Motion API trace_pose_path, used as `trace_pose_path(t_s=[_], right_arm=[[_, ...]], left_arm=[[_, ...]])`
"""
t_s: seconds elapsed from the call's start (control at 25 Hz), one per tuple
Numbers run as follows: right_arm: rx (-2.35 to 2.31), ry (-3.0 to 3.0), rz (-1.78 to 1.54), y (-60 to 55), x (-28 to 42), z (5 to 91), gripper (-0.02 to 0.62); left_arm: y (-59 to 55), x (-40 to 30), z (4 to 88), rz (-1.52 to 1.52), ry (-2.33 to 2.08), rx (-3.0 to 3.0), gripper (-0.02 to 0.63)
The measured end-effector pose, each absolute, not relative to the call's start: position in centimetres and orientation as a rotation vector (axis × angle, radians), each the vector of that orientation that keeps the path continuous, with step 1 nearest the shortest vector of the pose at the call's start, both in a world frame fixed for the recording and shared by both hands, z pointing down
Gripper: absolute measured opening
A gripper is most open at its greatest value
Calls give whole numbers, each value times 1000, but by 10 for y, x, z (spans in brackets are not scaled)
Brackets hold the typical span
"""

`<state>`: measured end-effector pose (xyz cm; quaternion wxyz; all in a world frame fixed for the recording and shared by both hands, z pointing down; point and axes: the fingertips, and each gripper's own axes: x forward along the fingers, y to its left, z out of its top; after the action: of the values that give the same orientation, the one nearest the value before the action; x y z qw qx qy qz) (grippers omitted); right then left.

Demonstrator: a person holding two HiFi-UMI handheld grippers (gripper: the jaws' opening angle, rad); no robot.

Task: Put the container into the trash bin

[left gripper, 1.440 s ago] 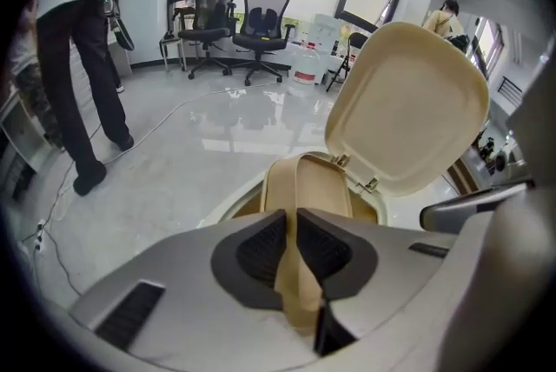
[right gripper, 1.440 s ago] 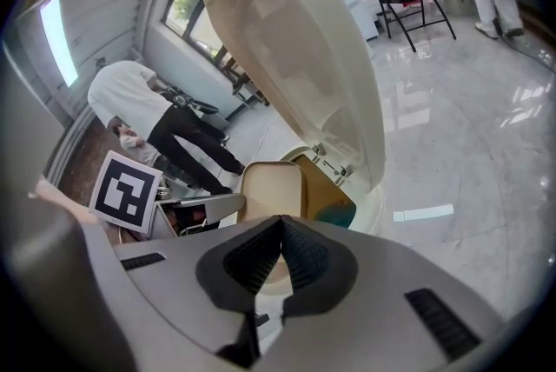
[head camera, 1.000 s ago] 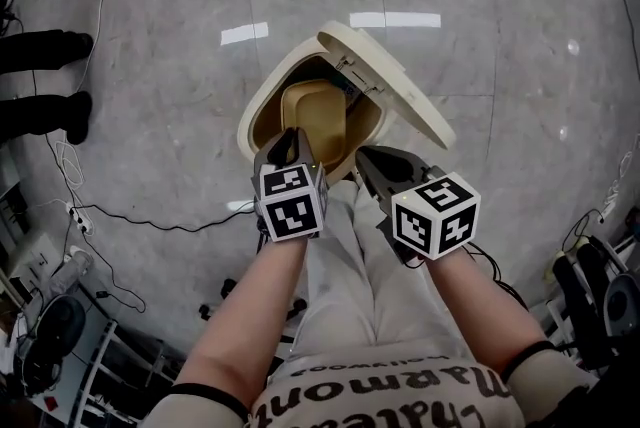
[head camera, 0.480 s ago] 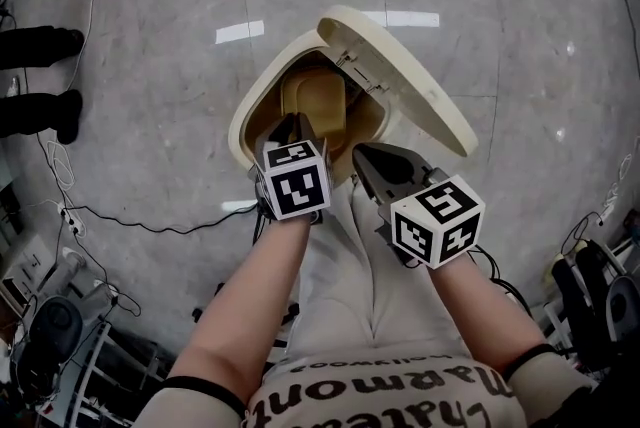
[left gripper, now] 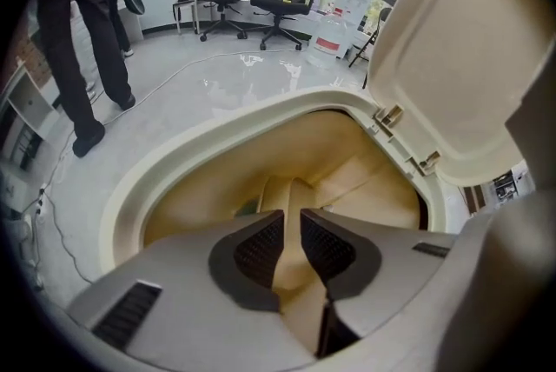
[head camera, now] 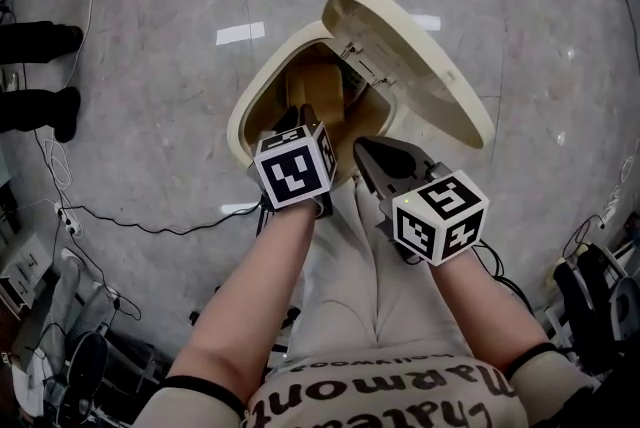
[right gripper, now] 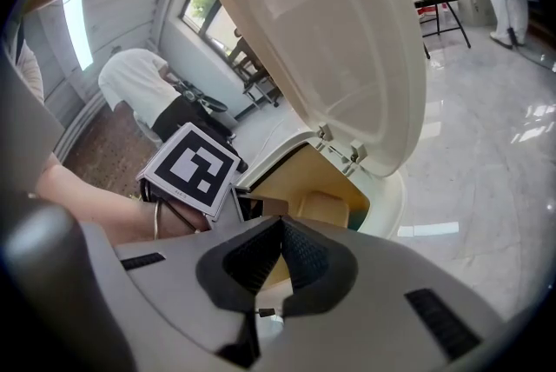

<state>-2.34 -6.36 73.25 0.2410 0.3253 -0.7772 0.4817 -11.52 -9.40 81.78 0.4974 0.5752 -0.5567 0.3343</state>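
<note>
My left gripper has its jaws opening. The tan container shows in the gap, running straight down from them and apparently on end, inside the trash bin. My right gripper, jaws pressed together and empty, sits farther off at the bin's near rim.

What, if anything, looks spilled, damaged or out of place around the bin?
Nothing stands out. The trash bin is upright with its lid open, the container sits inside it, and the left gripper, jaws opening with nothing gripped, hangs over it. No spill or damage shows.
</note>
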Motion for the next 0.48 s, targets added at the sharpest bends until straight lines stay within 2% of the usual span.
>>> trace_pose_path(t_s=[0.16, 0.28, 0.48], right_arm=[[895, -2131, 1318, -60, -24, 729, 2], [908, -2122, 1322, -60, -22, 726, 2], [921, -2084, 1340, -54, -25, 704, 2]], left_arm=[[-94, -112, 816, 744, -1319, 1392, 110], [-96, -105, 805, 683, -1286, 1398, 198], [-96, -99, 762, 636, -1246, 1437, 198]])
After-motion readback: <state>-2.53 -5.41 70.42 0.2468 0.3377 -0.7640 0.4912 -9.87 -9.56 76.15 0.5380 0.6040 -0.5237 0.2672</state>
